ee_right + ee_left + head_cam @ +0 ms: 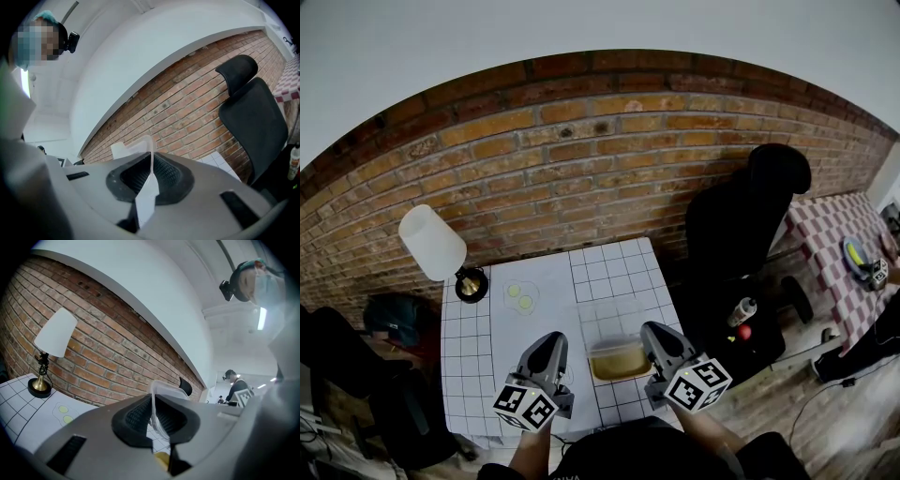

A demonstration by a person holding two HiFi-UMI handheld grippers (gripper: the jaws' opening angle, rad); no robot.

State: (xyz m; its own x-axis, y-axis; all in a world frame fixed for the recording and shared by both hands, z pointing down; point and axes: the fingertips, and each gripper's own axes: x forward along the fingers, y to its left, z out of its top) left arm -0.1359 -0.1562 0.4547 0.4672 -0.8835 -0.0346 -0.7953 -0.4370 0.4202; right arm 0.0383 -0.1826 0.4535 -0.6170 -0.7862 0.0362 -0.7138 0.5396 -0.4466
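Left tongs (153, 417): clamped on the left wall of the clear container (614, 314).
Right tongs (151, 176): clamped on its right wall.
Place: over the front right of the worktop (469, 356).

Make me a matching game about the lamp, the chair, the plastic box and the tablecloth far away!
Things:
1. lamp
2. office chair
3. clear plastic container
4. far tablecloth

Descriptions:
A. all black
B. pinched by the left gripper and the right gripper
C. red and white checks
D. white shade, brass base

Pairs: 1-D, 2-A, 3-B, 4-C
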